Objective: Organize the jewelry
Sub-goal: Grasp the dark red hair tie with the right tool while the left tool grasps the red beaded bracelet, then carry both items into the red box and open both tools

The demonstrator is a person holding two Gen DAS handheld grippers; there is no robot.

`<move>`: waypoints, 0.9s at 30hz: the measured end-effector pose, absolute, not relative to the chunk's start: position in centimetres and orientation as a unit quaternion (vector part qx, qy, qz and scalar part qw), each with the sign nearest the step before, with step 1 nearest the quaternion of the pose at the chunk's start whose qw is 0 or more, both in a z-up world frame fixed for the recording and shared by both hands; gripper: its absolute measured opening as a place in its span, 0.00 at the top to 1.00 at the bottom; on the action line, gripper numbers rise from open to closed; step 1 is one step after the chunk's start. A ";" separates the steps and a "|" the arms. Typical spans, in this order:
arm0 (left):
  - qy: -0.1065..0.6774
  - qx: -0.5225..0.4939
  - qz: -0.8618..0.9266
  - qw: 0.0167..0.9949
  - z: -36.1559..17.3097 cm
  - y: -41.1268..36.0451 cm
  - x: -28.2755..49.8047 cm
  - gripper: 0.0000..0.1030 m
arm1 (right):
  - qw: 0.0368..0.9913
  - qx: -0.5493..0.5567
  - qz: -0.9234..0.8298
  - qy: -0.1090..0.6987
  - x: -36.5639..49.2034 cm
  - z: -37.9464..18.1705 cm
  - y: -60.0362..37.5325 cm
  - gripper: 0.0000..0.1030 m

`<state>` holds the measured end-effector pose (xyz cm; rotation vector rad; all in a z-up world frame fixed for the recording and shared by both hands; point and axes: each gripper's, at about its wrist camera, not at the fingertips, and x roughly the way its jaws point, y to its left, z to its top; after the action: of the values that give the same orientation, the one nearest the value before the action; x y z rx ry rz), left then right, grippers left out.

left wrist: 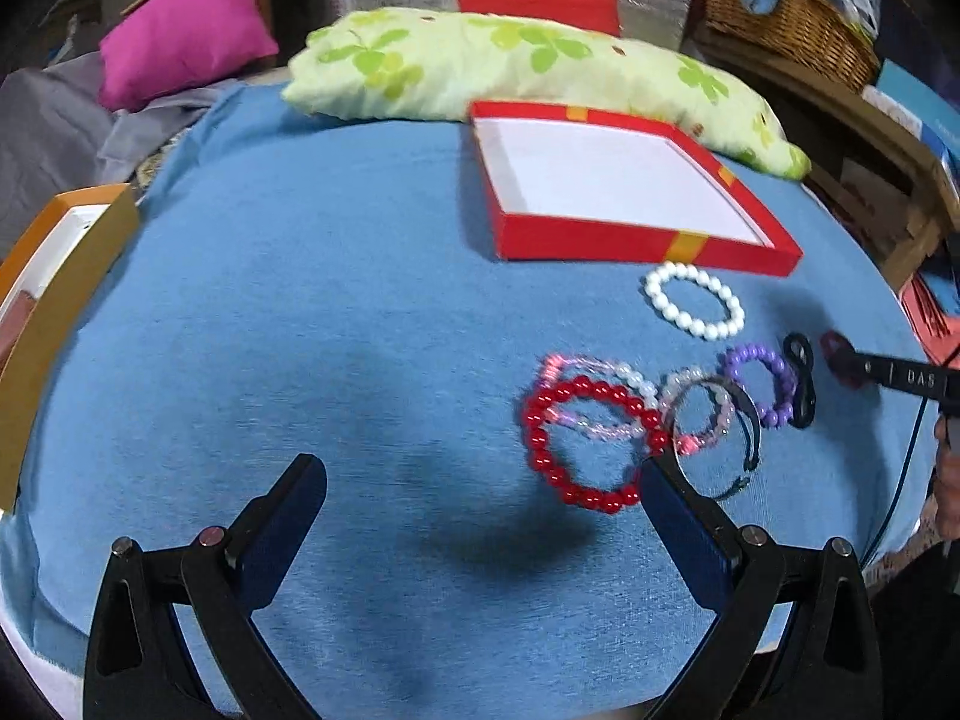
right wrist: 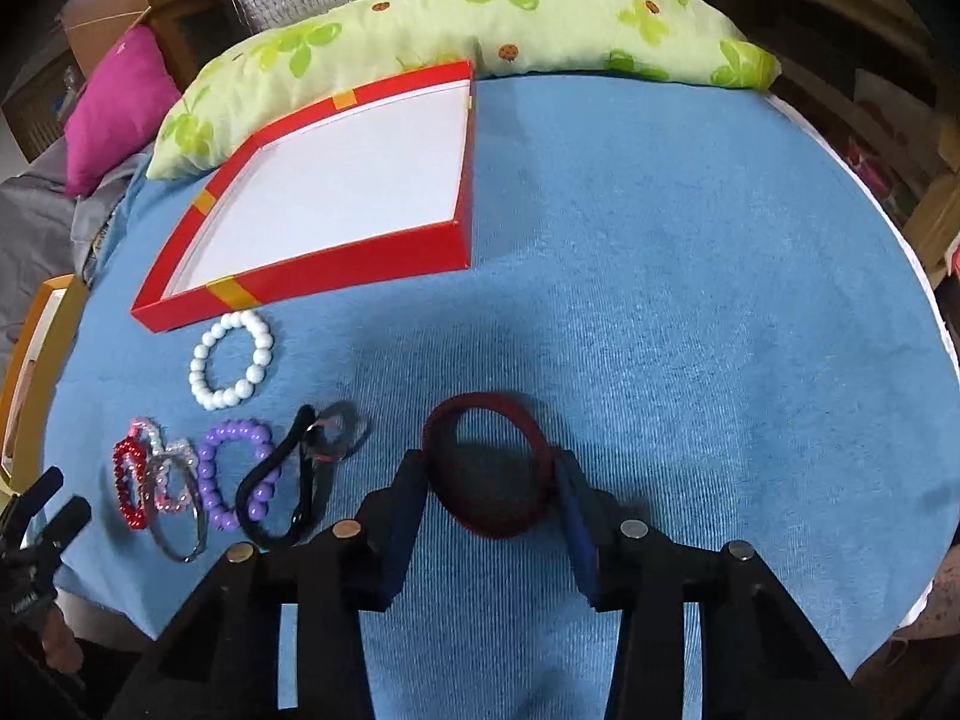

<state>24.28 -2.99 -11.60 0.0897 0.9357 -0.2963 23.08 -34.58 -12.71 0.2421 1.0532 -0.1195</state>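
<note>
A red box (left wrist: 648,243) (right wrist: 336,276) with a white floor lies open and empty on the blue cloth. Below it lie a white bead bracelet (left wrist: 695,299) (right wrist: 231,358), a purple one (left wrist: 761,383) (right wrist: 234,480), a red bead one (left wrist: 591,450) (right wrist: 129,483), pink and clear ones (left wrist: 600,372), a thin metal bangle (left wrist: 714,438) (right wrist: 180,516) and a black cord (left wrist: 801,378) (right wrist: 288,480). My left gripper (left wrist: 483,474) is open, its right finger next to the red bead bracelet. My right gripper (right wrist: 489,480) stands around a dark red hair band (right wrist: 486,465), which touches both fingers.
A green flowered pillow (left wrist: 516,66) (right wrist: 480,18) lies behind the box. An orange box (left wrist: 54,288) sits at the left edge. A pink cushion (left wrist: 180,30) and a wicker basket (left wrist: 786,12) stand beyond the cloth.
</note>
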 end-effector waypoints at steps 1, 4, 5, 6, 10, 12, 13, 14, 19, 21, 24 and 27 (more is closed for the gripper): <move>0.452 0.043 -0.146 0.879 -11.7 -3.2 24.4 0.01 | 0.856 0.110 -0.058 0.501 23.2 -12.7 -34.5 0.60; 0.462 0.045 -0.163 0.871 -12.2 -4.0 24.9 0.23 | 0.860 0.097 -0.061 0.497 23.3 -12.9 -34.2 0.70; 0.466 0.044 -0.165 0.868 -12.4 -4.2 25.2 0.31 | 0.862 0.095 -0.061 0.495 23.3 -12.8 -34.1 0.73; 0.470 0.041 -0.167 0.866 -12.6 -4.3 25.4 0.39 | 0.862 0.094 -0.058 0.494 23.2 -12.8 -34.1 0.78; 0.470 0.032 -0.177 0.864 -12.7 -4.4 26.0 0.61 | 0.865 0.093 -0.055 0.490 23.3 -12.8 -33.9 0.85; 0.472 0.028 -0.183 0.862 -12.8 -4.3 26.2 0.79 | 0.867 0.093 -0.054 0.487 23.1 -12.7 -33.9 0.87; 0.472 0.027 -0.183 0.862 -12.9 -4.3 26.3 0.82 | 0.867 0.094 -0.053 0.486 23.1 -12.7 -34.0 0.89; 0.471 0.030 -0.184 0.862 -12.9 -4.4 26.3 0.89 | 0.868 0.096 -0.052 0.485 22.9 -12.6 -34.1 0.89; 0.464 0.036 -0.186 0.865 -13.0 -4.5 26.1 0.91 | 0.869 0.113 -0.049 0.479 22.3 -12.4 -34.8 0.92; 0.460 0.032 -0.183 0.868 -12.8 -4.3 26.1 0.91 | 0.869 0.127 -0.044 0.476 22.3 -12.3 -35.0 0.92; 0.446 0.023 -0.179 0.877 -12.1 -3.8 25.9 0.91 | 0.873 0.143 -0.036 0.464 22.0 -11.7 -35.4 0.92; 0.427 0.013 -0.183 0.885 -10.9 -3.5 25.8 0.91 | 0.878 0.162 -0.031 0.449 21.6 -11.0 -35.8 0.92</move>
<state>25.76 -3.53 -10.90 0.0266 0.8884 -0.3804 21.64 -35.81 -10.98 0.3375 0.9373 -0.0640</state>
